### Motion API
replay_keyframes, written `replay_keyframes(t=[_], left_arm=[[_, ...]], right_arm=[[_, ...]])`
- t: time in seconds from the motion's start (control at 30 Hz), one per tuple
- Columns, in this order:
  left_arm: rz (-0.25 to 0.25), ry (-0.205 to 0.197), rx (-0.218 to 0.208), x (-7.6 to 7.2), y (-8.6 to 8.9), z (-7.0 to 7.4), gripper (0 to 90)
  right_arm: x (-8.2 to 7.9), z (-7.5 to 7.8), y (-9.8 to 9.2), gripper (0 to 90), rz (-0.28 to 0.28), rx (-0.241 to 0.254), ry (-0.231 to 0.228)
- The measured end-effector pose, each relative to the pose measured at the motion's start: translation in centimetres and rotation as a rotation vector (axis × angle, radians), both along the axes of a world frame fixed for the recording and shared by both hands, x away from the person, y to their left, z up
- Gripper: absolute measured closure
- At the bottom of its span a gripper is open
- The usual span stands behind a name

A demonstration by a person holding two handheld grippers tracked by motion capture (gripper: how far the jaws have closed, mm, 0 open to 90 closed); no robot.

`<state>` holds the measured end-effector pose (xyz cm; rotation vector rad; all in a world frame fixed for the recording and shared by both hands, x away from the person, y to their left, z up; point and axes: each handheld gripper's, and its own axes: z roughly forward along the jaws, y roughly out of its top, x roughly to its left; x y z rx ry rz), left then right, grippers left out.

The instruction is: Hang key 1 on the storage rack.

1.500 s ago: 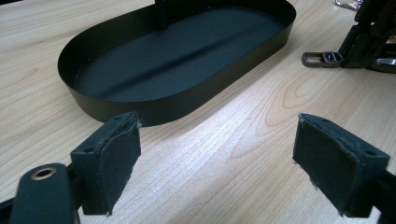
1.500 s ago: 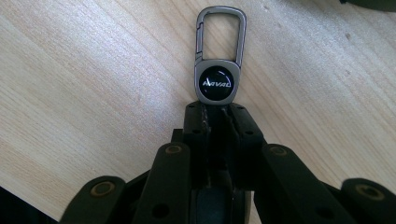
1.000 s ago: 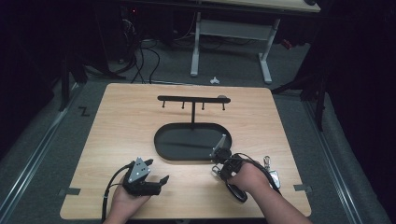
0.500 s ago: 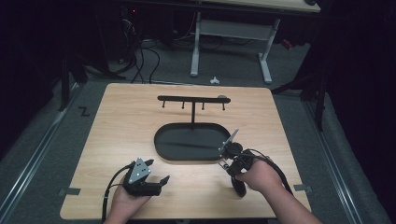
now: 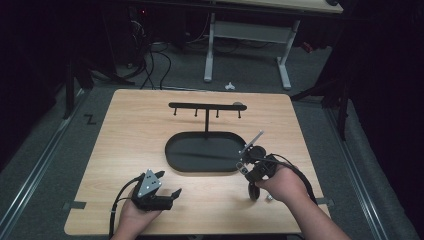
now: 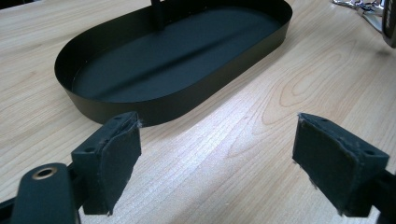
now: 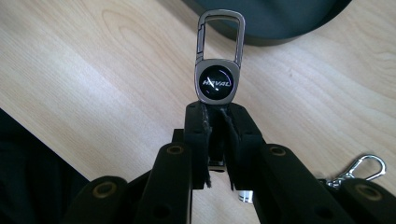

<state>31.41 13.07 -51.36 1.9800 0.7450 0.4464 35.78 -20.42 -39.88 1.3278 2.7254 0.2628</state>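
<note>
A black key rack stands mid-table: an oval tray (image 5: 171,150) with a post and a hook bar (image 5: 207,106). My right gripper (image 5: 247,160) hangs above the table by the tray's right end, shut on a metal keychain (image 5: 253,141) that sticks up and away from it. In the right gripper view the pads (image 7: 200,126) pinch the base of the keychain (image 7: 217,80), a logo tag topped by a carabiner loop. My left gripper (image 5: 168,183) rests at the front left of the table, open and empty. Its view has wide-apart pads (image 6: 119,151) facing the tray (image 6: 154,109).
A dark fob (image 5: 254,192) and a small silver piece (image 5: 269,198) lie on the table under the right hand. A silver clip (image 7: 365,168) lies beside the right gripper's jaws. Silver keys (image 6: 362,5) lie beyond the tray. The table's edges drop to grey floor.
The right gripper has lifted off the table with the keychain and moved slightly right along the tray's end. The left gripper has stayed put.
</note>
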Motion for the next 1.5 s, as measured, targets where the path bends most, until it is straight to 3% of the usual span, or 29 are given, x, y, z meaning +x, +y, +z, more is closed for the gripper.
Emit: replay_keyframes(t=[0.1,0.27,0.5,1.0,1.5], left_arm=[[0.000,0.000,0.000,-0.1,0.2,0.0,15.8],[0.010,-0.009,-0.003,-0.5,0.7,0.1,15.9],[0.038,-0.007,0.006,-1.2,2.0,0.1,16.0],[0.105,0.000,0.015,-2.8,4.7,-0.1,16.1],[0.105,0.002,0.017,-2.8,4.8,-0.1,16.1]], right_arm=[[0.1,0.9,-0.2,80.5,-0.028,0.014,-0.012],[0.6,1.6,-0.5,80.6,-0.016,0.019,-0.036],[1.4,1.7,-0.6,80.6,-0.011,0.008,-0.043],[4.1,4.0,1.9,80.6,0.023,0.033,-0.105],[6.8,6.5,3.8,80.6,0.012,0.040,-0.139]])
